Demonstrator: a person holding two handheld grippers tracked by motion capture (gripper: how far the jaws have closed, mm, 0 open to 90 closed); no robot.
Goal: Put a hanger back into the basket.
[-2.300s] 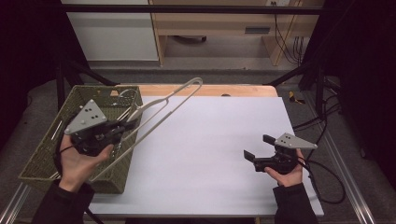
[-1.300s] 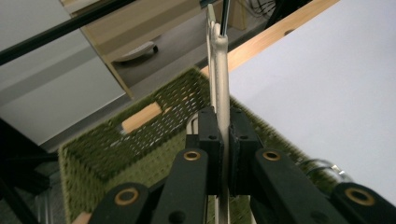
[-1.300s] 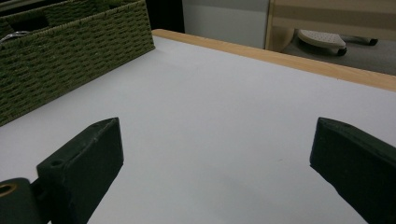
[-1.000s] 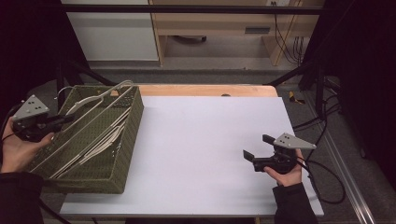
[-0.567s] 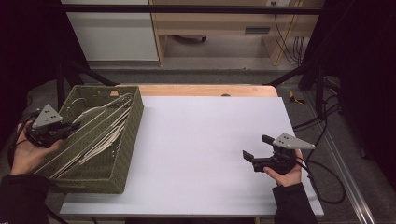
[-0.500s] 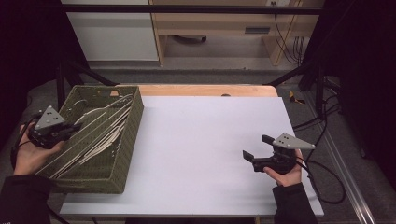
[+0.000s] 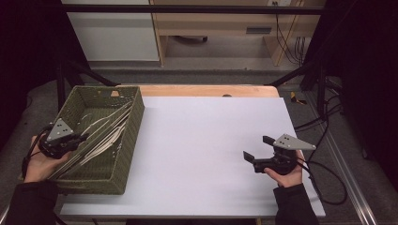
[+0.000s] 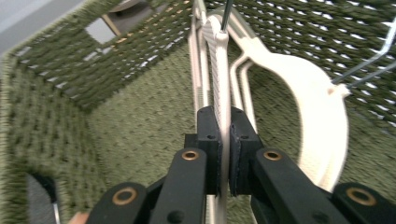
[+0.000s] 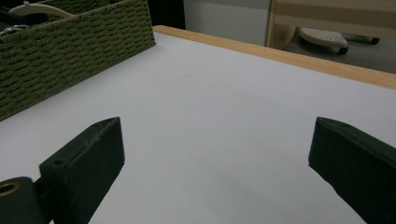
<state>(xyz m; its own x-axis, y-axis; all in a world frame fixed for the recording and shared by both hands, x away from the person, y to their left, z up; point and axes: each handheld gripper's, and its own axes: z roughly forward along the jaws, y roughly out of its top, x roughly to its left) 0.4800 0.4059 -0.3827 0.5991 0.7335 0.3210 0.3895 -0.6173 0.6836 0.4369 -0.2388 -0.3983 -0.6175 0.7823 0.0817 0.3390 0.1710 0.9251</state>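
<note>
A green woven basket point(image 7: 133, 136) stands on the left of the white table point(image 7: 206, 140) and holds several pale clothes hangers point(image 7: 105, 136). My left gripper point(image 7: 82, 137) is low over the basket's near left side. In the left gripper view it point(image 8: 223, 149) is shut on the thin edge of a white hanger point(image 8: 222, 70), which runs away along the basket floor. A wider white hanger point(image 8: 303, 84) lies just beside it. My right gripper point(image 7: 258, 147) rests over the table's right part, open with nothing between its pads point(image 9: 88, 154).
A thin wire hanger point(image 8: 369, 60) leans against the basket's far wall. The basket point(image 9: 70, 42) is far off to the left in the right gripper view. A wooden strip point(image 7: 206, 90) runs along the table's far edge. Cables point(image 7: 324, 173) trail off to the right.
My left hand has sunk lower at the basket's left side, bringing the held hanger down among the others. The right hand has not moved.
</note>
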